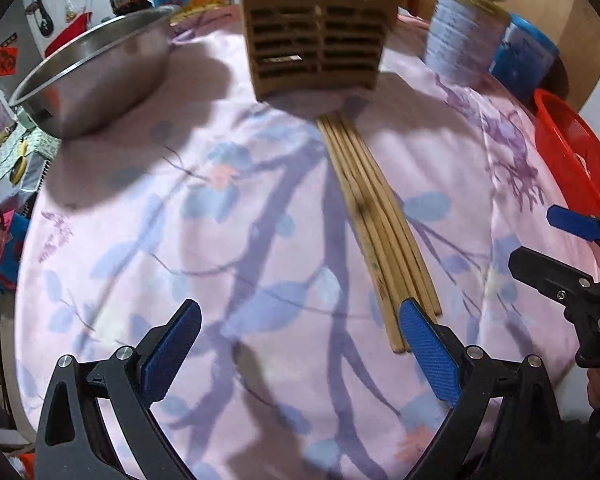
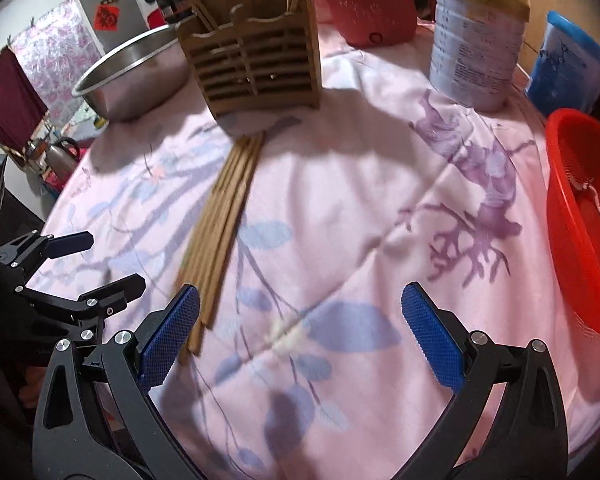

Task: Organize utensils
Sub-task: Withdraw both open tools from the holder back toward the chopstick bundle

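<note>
Several wooden chopsticks lie in a bundle on the pink floral cloth, running from the slatted wooden utensil holder toward me. My left gripper is open and empty, its right finger beside the near ends of the bundle. In the right wrist view the chopsticks lie at left, below the holder, which has a few sticks standing in it. My right gripper is open and empty, its left finger next to the bundle's near ends.
A steel bowl stands at back left, a tall tin and a blue box at back right. A red basket sits at the right edge, a red pot behind the holder.
</note>
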A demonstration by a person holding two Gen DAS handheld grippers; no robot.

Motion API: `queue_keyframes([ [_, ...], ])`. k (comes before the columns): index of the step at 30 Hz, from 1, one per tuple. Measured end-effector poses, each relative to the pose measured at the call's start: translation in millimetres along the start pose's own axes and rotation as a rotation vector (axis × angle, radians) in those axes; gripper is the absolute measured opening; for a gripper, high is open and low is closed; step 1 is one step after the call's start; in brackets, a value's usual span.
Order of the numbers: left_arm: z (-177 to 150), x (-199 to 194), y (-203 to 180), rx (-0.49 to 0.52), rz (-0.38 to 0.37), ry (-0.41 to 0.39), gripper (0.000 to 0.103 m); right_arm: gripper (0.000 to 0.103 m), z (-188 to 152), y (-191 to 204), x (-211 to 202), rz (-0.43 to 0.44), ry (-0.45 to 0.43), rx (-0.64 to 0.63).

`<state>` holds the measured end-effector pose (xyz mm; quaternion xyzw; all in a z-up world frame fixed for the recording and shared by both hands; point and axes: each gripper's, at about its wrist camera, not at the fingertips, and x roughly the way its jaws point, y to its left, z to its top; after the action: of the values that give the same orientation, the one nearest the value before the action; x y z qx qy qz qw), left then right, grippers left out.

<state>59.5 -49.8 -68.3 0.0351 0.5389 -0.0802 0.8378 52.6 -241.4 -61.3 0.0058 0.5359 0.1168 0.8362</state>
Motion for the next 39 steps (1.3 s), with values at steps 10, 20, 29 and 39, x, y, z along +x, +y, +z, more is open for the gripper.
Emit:
queue_keyframes([
  [10, -18.6, 18.3, -12.3, 0.018, -0.008, 0.027, 0.099, 0.098, -14.7, 9.0, -0.9, -0.022, 0.019, -0.096],
  [20, -17.1, 10.7, 39.2, -0.091, 0.12, 0.018, 0.098, 0.098, -7.6, 15.0, -3.1, -0.006, 0.002, -0.093],
  [29, -20.3, 8.5, 27.9, -0.048, 0.087, 0.022, 0.098, 0.098, -7.5, 21.4, -8.7, -0.009, -0.012, -0.104],
  [39, -18.4, 17.0, -3.7, -0.038, 0.08, -0.016, 0.083, 0.098, -5.7, -3.5, -16.8, -0.01, -0.032, -0.166],
])
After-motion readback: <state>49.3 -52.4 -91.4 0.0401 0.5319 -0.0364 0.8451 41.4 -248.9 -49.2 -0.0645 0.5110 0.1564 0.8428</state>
